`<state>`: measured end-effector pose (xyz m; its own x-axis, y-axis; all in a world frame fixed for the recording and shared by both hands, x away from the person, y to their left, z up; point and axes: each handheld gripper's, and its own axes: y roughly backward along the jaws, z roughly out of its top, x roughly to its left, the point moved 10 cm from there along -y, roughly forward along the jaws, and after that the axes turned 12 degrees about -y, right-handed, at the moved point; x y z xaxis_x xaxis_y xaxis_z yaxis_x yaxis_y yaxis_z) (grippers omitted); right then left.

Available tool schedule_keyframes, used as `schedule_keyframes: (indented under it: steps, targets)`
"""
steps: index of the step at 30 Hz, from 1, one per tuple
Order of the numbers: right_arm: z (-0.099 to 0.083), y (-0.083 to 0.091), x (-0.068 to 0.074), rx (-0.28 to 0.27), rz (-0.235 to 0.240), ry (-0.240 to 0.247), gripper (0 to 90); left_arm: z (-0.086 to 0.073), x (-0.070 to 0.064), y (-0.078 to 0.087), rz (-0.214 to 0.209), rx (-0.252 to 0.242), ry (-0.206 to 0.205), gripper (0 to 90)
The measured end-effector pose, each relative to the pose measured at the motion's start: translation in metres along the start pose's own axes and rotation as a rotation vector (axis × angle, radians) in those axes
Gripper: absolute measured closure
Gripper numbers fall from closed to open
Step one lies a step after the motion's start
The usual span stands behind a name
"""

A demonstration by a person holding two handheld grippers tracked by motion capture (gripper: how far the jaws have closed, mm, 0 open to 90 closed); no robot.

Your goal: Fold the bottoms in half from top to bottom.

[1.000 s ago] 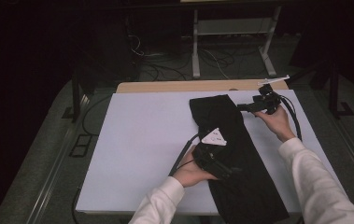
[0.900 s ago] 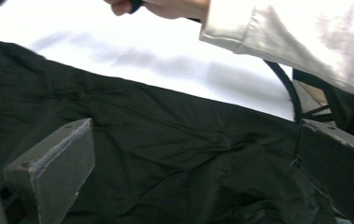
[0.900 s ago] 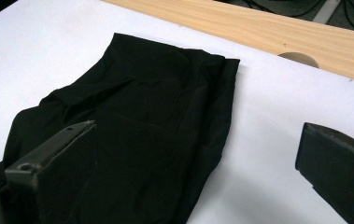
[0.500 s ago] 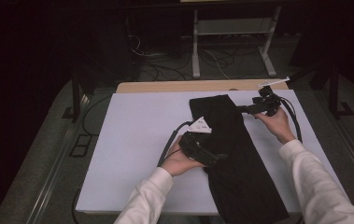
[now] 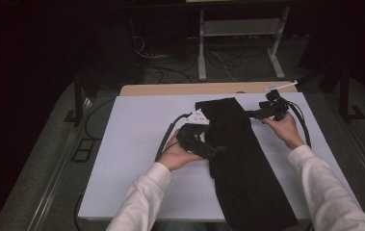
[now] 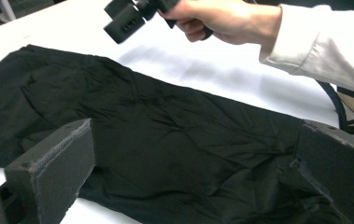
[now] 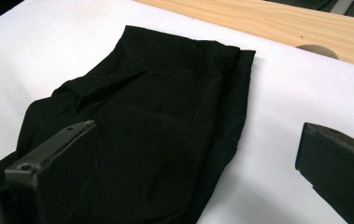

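Note:
A long black garment [image 5: 240,163] lies lengthwise on the white table cover [image 5: 132,144], its near end reaching the front edge. My left gripper [image 5: 217,150] is at the garment's left edge, about mid-length, pointing right across the cloth. In the left gripper view the left gripper [image 6: 193,158] is open, jaws wide apart, low over the wrinkled garment [image 6: 165,130]. My right gripper [image 5: 250,114] is by the garment's far right corner, pointing left. In the right gripper view the right gripper [image 7: 195,149] is open, with the garment's far end [image 7: 156,107] under its left jaw.
A bare wooden strip [image 5: 209,89] runs along the table's far edge. The left gripper's black cable [image 5: 166,137] loops over the white cover toward the front. Behind the table are floor cables and a metal stand [image 5: 202,53]. White cover lies bare at the left.
My left gripper has moved left and slightly farther away, from over the middle of the garment to its left edge. The right gripper has barely shifted.

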<state>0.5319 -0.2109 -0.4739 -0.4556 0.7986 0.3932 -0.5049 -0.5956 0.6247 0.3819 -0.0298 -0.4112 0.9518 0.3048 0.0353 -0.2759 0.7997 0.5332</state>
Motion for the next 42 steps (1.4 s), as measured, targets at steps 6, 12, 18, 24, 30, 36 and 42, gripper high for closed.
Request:
schedule_keyframes:
  steps: [6, 12, 18, 24, 30, 36, 42]
  targets:
    - [0.000, 0.000, 0.004, 0.003, 0.007, 0.011, 0.0, 0.000, 0.018, 0.003, 0.019, 0.008, 0.011, 0.0]
    - [0.002, 0.002, 0.008, -0.004, 0.025, 0.011, 0.0, -0.007, 0.032, 0.000, 0.037, 0.012, 0.039, 0.0]
    - [0.001, 0.002, 0.009, 0.001, 0.031, 0.013, 0.0, -0.011, 0.048, -0.002, 0.058, 0.013, 0.068, 0.0]
    - [0.001, 0.002, 0.009, -0.002, 0.035, 0.010, 0.0, -0.015, 0.065, -0.002, 0.081, 0.020, 0.079, 0.0]
    - [0.002, 0.003, 0.006, -0.003, 0.034, 0.000, 0.0, -0.016, 0.083, -0.003, 0.107, 0.028, 0.100, 0.0]
    - [0.002, 0.002, 0.003, -0.005, 0.030, -0.007, 0.0, -0.020, 0.097, -0.007, 0.115, 0.024, 0.128, 0.0]
    - [0.005, 0.002, -0.003, -0.001, 0.022, -0.025, 0.0, -0.028, 0.112, -0.014, 0.150, 0.013, 0.172, 0.0]
